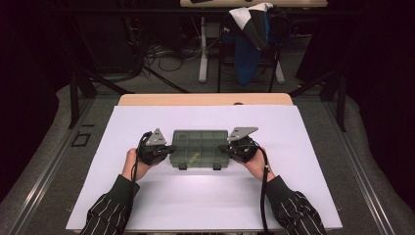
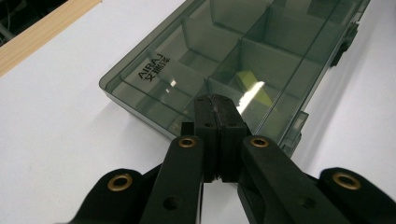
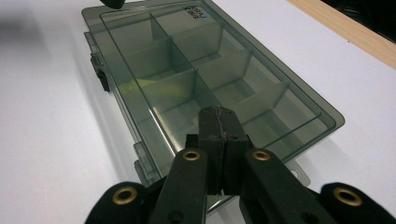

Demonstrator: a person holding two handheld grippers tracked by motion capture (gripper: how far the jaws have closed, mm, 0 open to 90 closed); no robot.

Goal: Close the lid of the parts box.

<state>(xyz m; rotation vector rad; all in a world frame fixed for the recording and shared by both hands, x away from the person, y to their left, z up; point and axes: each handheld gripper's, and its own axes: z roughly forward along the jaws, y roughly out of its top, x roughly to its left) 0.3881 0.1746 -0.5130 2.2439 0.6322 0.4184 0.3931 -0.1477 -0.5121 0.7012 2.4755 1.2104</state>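
A smoky see-through plastic box [image 1: 200, 147] with a shut lid and inner dividers lies flat in the middle of the white table [image 1: 205, 205], its two latches on the near edge and something small and yellow [image 2: 250, 86] in one compartment. The left gripper [image 1: 169, 148] sits at its left end and the right gripper [image 1: 224, 147] at its right end, each with jaws pressed together and holding nothing. The box looks light, stiff and slick, so it would likely slide if pushed; the thin end rims or the near latches seem the best places to take hold.

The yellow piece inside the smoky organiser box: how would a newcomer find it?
On the white tabletop, between the two shut grippers, lies a smoky translucent plastic compartment box, lid closed. Along its latch side, one compartment holds a flat yellow piece; no other compartment shows anything coloured.
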